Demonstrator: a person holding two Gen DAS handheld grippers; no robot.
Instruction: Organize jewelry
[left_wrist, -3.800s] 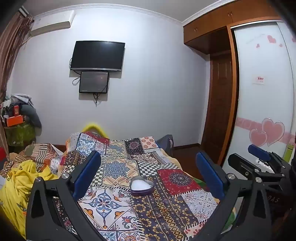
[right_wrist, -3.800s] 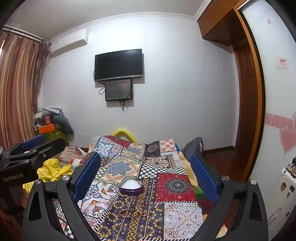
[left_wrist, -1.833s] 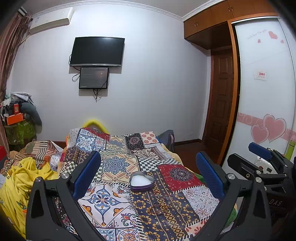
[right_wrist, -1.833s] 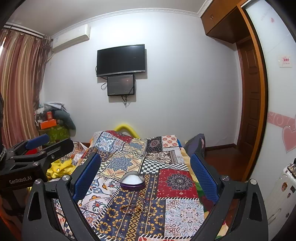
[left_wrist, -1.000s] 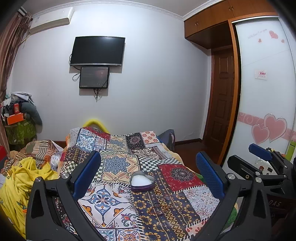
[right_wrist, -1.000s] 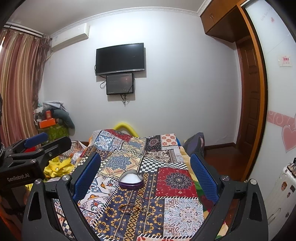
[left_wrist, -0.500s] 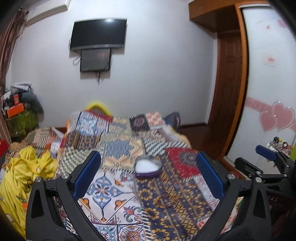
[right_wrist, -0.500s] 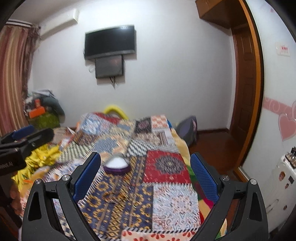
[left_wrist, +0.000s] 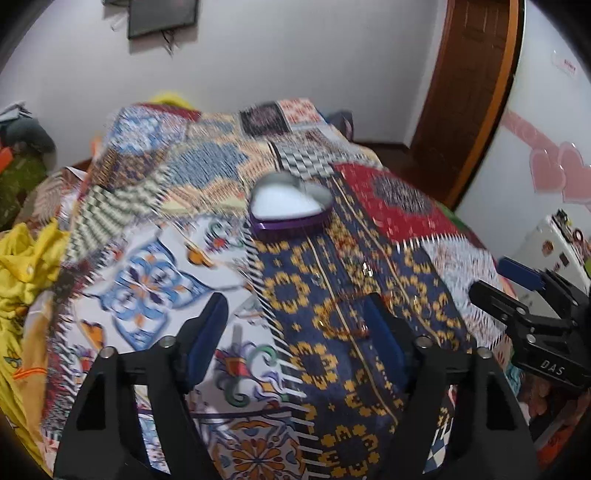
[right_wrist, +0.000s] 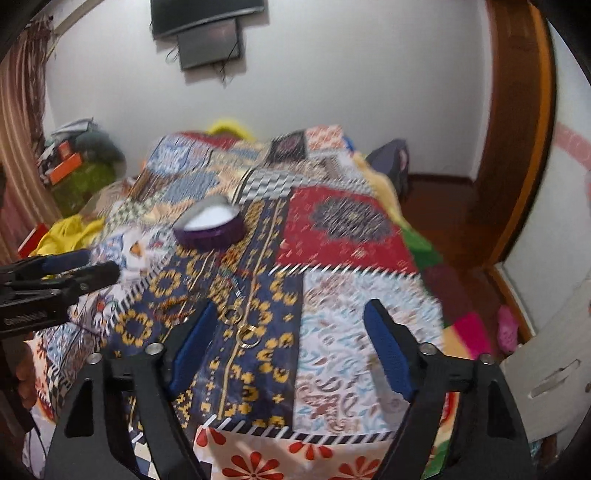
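Both grippers are coming down toward the bed, so I judge this to be the approach step, before any piece is picked up. The left gripper and the right gripper have their jaws spread with nothing between them, though both have just been closing a little. The rings and a bracelet lie loose on the dark blue patch near the bed's front edge, and the open heart-shaped box stands behind them toward the middle; the next move probably needs a fine pinch on one thin piece.
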